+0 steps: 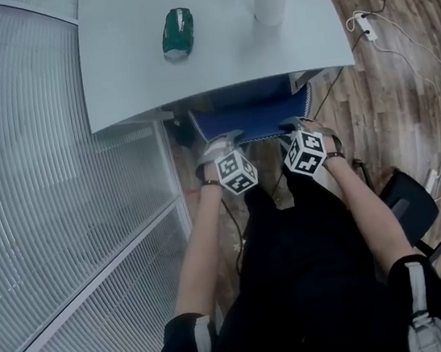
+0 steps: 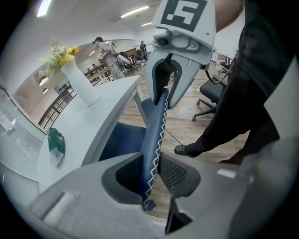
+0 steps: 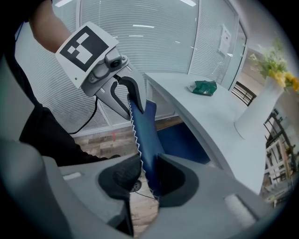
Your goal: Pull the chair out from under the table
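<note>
The chair (image 1: 252, 114) is dark blue with white zigzag edge stitching. The table (image 1: 132, 69) is pale grey, the vase (image 1: 268, 6) white, the packet (image 1: 177, 33) green. The floor (image 1: 402, 80) is brown wood-grain. The left gripper (image 1: 226, 138) and right gripper (image 1: 294, 125) are grey with black-and-white square markers.

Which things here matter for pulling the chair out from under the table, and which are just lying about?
For the job:
blue fabric chair back with white zigzag stitching
left gripper and right gripper, both clamped on its top edge
white table

Lying about:
green crumpled packet
white vase of yellow flowers
white power strip
</note>
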`<state>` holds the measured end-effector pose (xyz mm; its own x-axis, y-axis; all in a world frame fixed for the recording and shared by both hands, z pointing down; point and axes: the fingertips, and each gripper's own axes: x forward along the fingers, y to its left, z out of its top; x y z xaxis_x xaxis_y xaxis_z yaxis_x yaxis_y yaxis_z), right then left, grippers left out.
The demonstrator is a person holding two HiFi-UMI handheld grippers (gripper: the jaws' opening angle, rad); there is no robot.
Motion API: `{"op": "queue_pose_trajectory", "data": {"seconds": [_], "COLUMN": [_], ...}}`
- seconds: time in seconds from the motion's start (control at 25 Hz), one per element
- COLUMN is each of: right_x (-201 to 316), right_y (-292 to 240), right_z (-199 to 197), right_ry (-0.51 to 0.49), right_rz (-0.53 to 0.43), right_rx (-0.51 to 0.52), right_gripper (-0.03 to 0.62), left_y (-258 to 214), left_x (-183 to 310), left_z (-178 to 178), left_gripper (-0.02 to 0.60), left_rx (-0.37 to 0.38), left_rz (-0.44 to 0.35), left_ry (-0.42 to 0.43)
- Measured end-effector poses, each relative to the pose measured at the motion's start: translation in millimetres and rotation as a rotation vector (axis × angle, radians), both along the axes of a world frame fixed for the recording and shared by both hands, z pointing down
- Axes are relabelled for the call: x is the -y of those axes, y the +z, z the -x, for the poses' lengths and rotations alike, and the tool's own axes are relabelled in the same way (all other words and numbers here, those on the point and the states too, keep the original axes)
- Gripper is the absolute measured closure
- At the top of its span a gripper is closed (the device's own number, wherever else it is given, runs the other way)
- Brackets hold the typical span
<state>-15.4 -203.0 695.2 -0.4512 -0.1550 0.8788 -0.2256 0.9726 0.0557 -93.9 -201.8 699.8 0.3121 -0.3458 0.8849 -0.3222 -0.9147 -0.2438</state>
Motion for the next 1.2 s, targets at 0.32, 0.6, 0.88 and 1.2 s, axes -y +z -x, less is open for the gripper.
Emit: {"op": "queue_pose_trajectory", "data": {"seconds": [0.32,0.6,0.88,1.2], "right_x": [-35.6,-81.7,-105.6,-145.0], "right_y": [10.5,20.2,14.9,7.4], "right_z": [2.0,12.8,17.6,29.2], "right_ry": [0.007,-0.012,0.019,0.065], "right_rz": [0.036,0.067,0.066,0.055], "right_rx": [-0.036,-0.08,-0.089,-0.091], "right_gripper": [0.482,0.491,0.491,0.491], "left_y": [11.3,19.8,15.0,7.6], "left_x": [-34.5,-75.0,-100.3,-139.3], "left_z": [2.5,14.7,18.7,30.1], "left_gripper": [0.477,0.477,0.483,0.489], "left_rx": [0.009,0.016,0.006,0.0], "left_rz": [0.035,0.051,0.061,0.044], "left_ry": [0.004,0.036,0.07,0.127]}}
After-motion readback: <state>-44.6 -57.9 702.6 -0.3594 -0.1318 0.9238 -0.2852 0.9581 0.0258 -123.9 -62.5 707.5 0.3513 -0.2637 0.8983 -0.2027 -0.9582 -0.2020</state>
